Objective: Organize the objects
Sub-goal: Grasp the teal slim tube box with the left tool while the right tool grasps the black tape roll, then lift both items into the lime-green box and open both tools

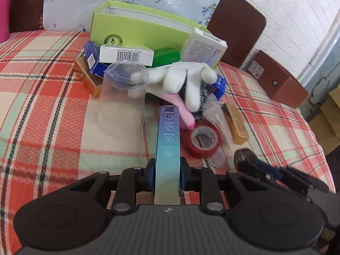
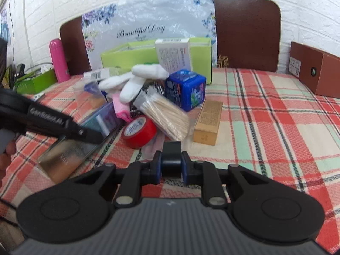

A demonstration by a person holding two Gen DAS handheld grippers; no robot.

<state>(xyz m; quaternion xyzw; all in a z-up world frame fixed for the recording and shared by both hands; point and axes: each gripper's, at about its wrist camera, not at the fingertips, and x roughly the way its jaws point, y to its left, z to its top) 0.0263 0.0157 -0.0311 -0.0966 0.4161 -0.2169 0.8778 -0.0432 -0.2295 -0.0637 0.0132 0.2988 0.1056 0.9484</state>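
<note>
My left gripper (image 1: 167, 169) is shut on a long blue-to-teal box (image 1: 168, 140), holding it lengthwise over the plaid cloth. The same box (image 2: 102, 121) shows in the right wrist view under the left gripper's black body (image 2: 48, 119). My right gripper (image 2: 171, 165) is shut on a small black cylinder (image 2: 171, 155); it also shows in the left wrist view (image 1: 244, 157). Ahead lies a pile: a red tape roll (image 1: 204, 140) (image 2: 139, 131), a white glove (image 1: 182, 78) (image 2: 131, 80), a clear plastic cup (image 1: 123, 95) and a clear tub of cotton swabs (image 2: 165, 114).
An open green box (image 1: 138, 27) (image 2: 127, 57) stands behind the pile, with white, blue and gold boxes around it. A gold box (image 2: 208, 123) lies right of the pile. A brown box (image 2: 314, 72) sits far right. A pink bottle (image 2: 58, 60) stands far left.
</note>
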